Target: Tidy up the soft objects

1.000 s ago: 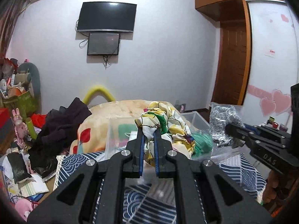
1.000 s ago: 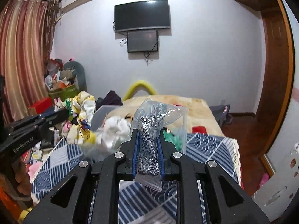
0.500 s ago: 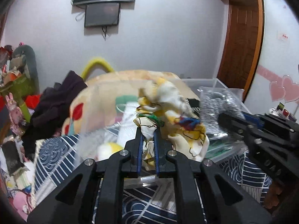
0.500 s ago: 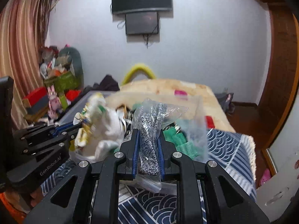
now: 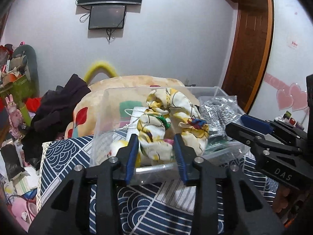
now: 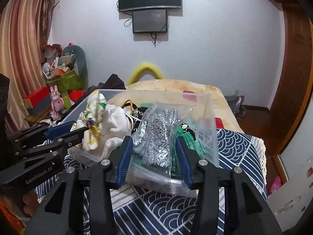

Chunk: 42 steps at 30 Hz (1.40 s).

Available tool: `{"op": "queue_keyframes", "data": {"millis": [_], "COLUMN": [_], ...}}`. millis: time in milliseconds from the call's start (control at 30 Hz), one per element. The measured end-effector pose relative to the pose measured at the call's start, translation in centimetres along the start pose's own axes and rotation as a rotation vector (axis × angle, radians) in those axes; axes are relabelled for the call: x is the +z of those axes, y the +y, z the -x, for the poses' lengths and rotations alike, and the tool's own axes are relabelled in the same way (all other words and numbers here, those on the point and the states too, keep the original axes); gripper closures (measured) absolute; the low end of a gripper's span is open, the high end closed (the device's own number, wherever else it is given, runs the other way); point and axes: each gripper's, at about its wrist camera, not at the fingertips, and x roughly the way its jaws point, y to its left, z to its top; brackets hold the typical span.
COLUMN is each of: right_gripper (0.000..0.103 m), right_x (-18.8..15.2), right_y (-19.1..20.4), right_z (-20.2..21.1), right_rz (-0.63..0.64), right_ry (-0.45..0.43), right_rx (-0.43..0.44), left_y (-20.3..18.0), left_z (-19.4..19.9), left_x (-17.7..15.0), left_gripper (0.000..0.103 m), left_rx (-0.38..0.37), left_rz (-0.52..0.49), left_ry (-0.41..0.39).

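Observation:
A yellow and white floral cloth lies in the clear plastic bin at its near left. My left gripper is open, its jaws on either side of the cloth's lower part. A clear bag of grey speckled fabric rests on the bin's near rim. My right gripper is open around the bag's lower end. The bag also shows in the left wrist view, and the floral cloth in the right wrist view. The bin holds green knit and other soft items.
The bin stands on a navy and white patterned cover. Behind it lie a cream blanket and dark clothes. Clutter and boxes fill the left side. A wooden door is on the right.
Both grippers have opened and let go. The floral cloth and the bagged grey fabric, held above the bin before, now rest in and on the bin.

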Motion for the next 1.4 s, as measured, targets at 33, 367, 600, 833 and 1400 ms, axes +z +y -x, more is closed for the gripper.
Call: {"op": "queue_keyframes", "data": {"millis": [33, 367, 600, 833, 1400], "right_gripper": [0.059, 0.042, 0.019, 0.000, 0.000], "right_x": [0.0, 0.2, -0.1, -0.9, -2.0], "right_y": [-0.1, -0.2, 0.8, 1.3, 2.1], "right_z": [0.4, 5.6, 8.6, 10.7, 11.9], "right_rz": [0.000, 0.035, 0.044, 0.048, 0.042], "right_ry": [-0.006, -0.114, -0.199, -0.269, -0.306], "right_rx": [0.003, -0.008, -0.009, -0.036, -0.044], "left_y": [0.1, -0.9, -2.3, -3.1, -3.4], "left_z": [0.5, 6.6, 11.1, 14.6, 16.3], "left_x": [0.0, -0.1, -0.7, -1.6, -2.6], "left_gripper": [0.062, 0.045, 0.022, 0.001, 0.000], "left_rx": [-0.004, -0.041, -0.068, -0.048, 0.009], "left_rz": [0.002, -0.024, -0.070, -0.075, -0.094], "left_ry": [-0.007, -0.093, -0.183, -0.272, -0.347]}}
